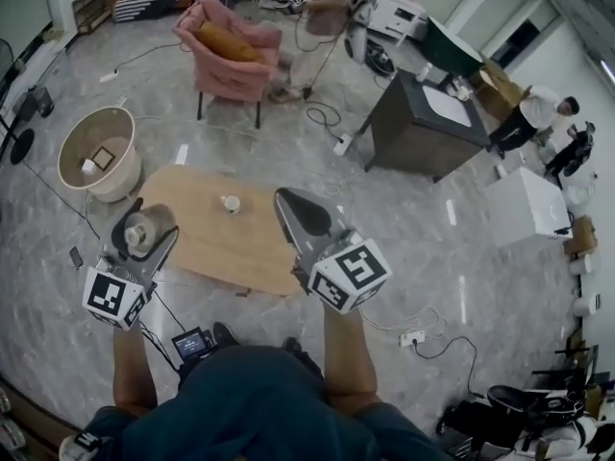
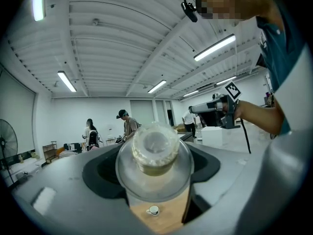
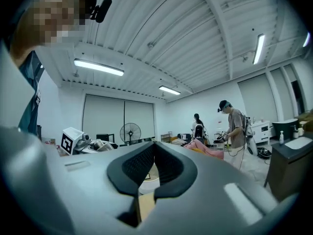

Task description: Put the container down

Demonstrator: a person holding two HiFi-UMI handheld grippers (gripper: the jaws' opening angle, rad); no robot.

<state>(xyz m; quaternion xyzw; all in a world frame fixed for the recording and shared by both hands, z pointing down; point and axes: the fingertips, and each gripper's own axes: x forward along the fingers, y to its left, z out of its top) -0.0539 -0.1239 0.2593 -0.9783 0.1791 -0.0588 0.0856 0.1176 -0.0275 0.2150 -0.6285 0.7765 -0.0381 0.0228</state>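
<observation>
Two grippers are up in front of me, and only one is doing any work. The left gripper (image 1: pixel 144 230) has its jaws spread wide around the clear container (image 1: pixel 147 227), pads pressing on its sides. In the left gripper view the container (image 2: pixel 154 156) fills the space between the jaws, one round end turned toward the camera. I judge that the wide grip is simply what so broad a body needs.

The container is in the air, not yet set down. It hangs above the left end of the wooden tabletop (image 1: pixel 207 248). Under it in the left gripper view I can see bare wood and a small white cup (image 2: pixel 153 210). The same cup (image 1: pixel 231 203) sits near the tabletop's far edge, well apart from the spot under the container. That leaves room to lower it without a knock.

The right gripper (image 1: pixel 306 217) hangs over the right end of the tabletop. Its jaws are drawn together with nothing between them, as the right gripper view (image 3: pixel 152 177) shows. I read it as parked out of the way, since this job needs one gripper.

Beyond the tabletop, a beige round basket (image 1: pixel 96 150) stands on the floor off its left end. Farther off are a pink armchair (image 1: pixel 227 54) and a dark cabinet (image 1: pixel 423 123). None of them touches the work.
</observation>
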